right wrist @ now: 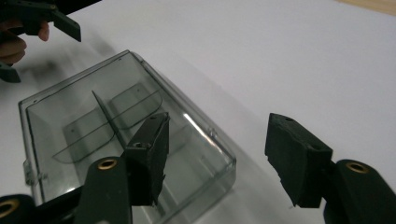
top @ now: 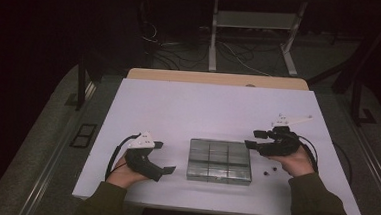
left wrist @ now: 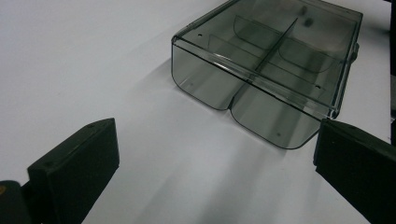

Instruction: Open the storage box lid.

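A smoky clear plastic compartment box (top: pixel 220 161) with its lid down sits in the middle of the white table (top: pixel 203 108). My left gripper (top: pixel 164 157) is held to the left of the box, its jaws wide apart and empty, pointing at the box (left wrist: pixel 266 60). In its own view the left gripper (left wrist: pixel 215 172) has bare table between its pads. My right gripper (top: pixel 254 139) hovers just off the box's far right corner, open with nothing in it. In the right gripper view the right gripper (right wrist: pixel 217 158) stands over the edge of the box (right wrist: pixel 93 126).
Two small dark bits (top: pixel 271 171) lie on the table right of the box, near the right hand. A wooden strip (top: pixel 215 78) borders the table's far edge. Beyond it, a metal stand (top: pixel 253 36) and cables are on the floor.
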`<state>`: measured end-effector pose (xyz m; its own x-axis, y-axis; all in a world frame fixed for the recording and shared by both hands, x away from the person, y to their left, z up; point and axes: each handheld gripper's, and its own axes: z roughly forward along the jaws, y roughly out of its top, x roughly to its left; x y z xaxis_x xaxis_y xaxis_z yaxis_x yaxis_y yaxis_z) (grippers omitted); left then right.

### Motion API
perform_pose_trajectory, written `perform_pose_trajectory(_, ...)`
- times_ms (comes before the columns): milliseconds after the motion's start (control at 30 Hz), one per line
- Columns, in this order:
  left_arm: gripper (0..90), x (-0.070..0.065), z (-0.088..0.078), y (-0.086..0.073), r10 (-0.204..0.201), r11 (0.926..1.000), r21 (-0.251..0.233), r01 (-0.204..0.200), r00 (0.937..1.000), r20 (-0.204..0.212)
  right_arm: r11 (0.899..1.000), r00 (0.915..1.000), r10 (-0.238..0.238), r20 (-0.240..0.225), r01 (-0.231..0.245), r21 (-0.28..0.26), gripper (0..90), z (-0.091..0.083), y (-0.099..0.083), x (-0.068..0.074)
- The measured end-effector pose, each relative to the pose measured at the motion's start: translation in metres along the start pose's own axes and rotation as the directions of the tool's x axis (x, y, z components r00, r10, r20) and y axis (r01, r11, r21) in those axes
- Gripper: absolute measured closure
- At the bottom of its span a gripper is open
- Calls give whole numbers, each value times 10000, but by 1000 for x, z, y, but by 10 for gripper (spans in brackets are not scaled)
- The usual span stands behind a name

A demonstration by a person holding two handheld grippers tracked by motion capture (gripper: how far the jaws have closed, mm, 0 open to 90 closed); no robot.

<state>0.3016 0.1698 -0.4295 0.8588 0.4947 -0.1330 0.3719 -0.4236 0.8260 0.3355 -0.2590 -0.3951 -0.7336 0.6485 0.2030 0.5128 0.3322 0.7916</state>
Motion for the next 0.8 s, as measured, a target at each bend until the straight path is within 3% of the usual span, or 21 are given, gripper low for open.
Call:
perform_pose_trajectory(300,0,-1,-1,0,-13,10000,24,13,10000,-31,9999,9997,109,209,-107,-121,363,-15,-25,3)
perform_pose_trajectory(800,0,-3,0,1,-36,10000,1,36,10000,66,9980,9994,-177,312,195,-605,320,-32,-55,13)
